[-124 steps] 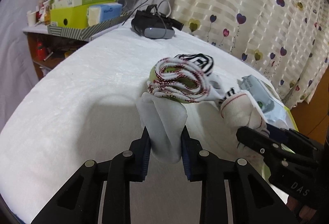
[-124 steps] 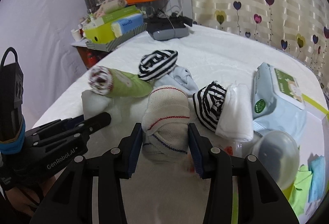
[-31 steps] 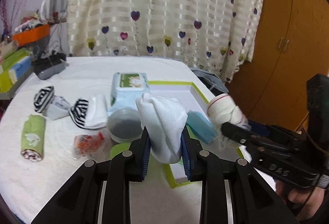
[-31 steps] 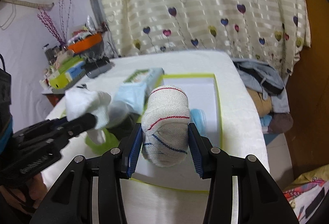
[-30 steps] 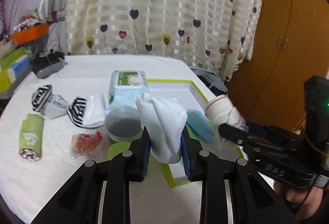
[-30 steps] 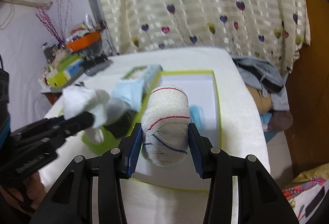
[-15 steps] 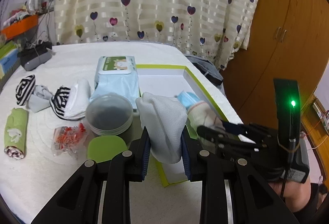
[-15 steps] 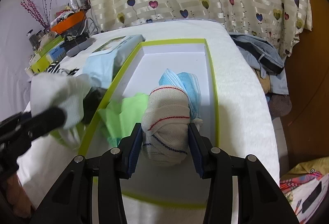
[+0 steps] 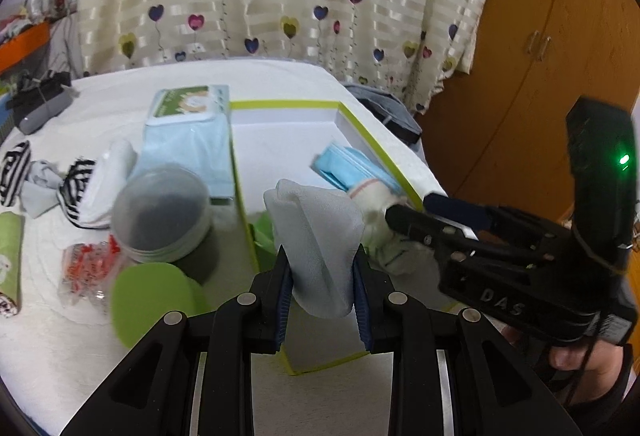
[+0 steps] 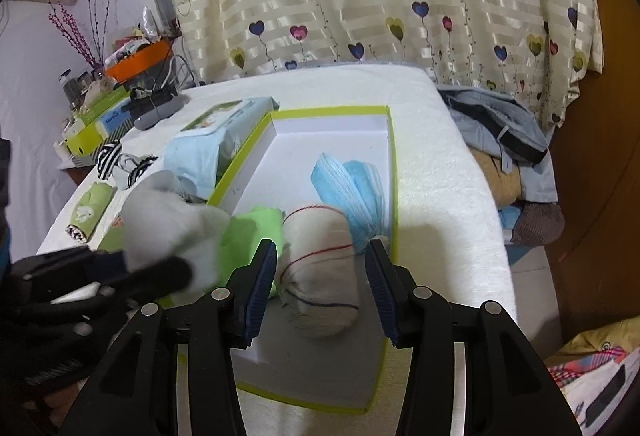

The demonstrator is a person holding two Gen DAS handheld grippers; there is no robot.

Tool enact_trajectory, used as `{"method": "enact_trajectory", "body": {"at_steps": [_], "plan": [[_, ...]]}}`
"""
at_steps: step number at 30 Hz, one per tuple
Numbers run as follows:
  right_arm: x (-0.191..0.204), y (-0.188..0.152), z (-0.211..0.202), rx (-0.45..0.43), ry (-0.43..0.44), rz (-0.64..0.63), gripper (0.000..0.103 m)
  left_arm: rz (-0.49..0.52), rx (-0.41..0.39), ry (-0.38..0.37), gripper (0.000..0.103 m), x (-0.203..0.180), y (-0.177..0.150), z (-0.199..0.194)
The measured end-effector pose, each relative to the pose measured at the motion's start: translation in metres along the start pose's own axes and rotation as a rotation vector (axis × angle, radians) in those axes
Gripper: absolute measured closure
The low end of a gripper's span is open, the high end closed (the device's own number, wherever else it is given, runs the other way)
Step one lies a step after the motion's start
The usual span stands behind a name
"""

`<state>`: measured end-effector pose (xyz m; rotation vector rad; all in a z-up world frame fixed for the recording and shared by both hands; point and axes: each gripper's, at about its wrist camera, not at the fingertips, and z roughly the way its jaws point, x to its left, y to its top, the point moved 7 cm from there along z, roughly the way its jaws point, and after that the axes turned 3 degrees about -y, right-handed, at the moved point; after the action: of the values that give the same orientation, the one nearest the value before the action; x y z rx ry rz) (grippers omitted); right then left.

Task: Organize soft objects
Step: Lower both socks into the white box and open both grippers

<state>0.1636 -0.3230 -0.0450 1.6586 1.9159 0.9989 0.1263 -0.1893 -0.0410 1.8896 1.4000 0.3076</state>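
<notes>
The right tongs [image 10: 320, 272] are opening off the rolled sock [image 10: 318, 276], apparently resting now in the box [image 10: 394, 196], while the left tongs [image 9: 320, 276] clamp the white cloth [image 9: 316, 236].

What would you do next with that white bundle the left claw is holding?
Probably lower the left gripper a little further and release the white sock into the green-rimmed box, since it hangs above the box's near end beside the cream sock roll.
</notes>
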Motion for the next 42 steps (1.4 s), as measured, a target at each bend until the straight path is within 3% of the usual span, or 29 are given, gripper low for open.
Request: {"method": "enact_trajectory", "body": {"at_steps": [8,15,28,42], "plan": [[-0.009,0.002,-0.006,-0.011,-0.005,0.019,0.056,0.022,0.053,-0.015,0.072,-0.010,-0.006,0.019],[-0.012,0.002,-0.011,-0.023,-0.014,0.015,0.055,0.030,0.026,-0.035,0.060,-0.014,-0.001,0.014],[0.001,0.001,-0.035,-0.046,-0.030,-0.001,0.055,0.028,-0.045,-0.033,0.059,-0.014,0.000,-0.021],[0.044,-0.003,-0.058,-0.077,-0.008,-0.067,0.056,-0.027,-0.130,0.032,0.059,0.018,-0.008,-0.071]]}}
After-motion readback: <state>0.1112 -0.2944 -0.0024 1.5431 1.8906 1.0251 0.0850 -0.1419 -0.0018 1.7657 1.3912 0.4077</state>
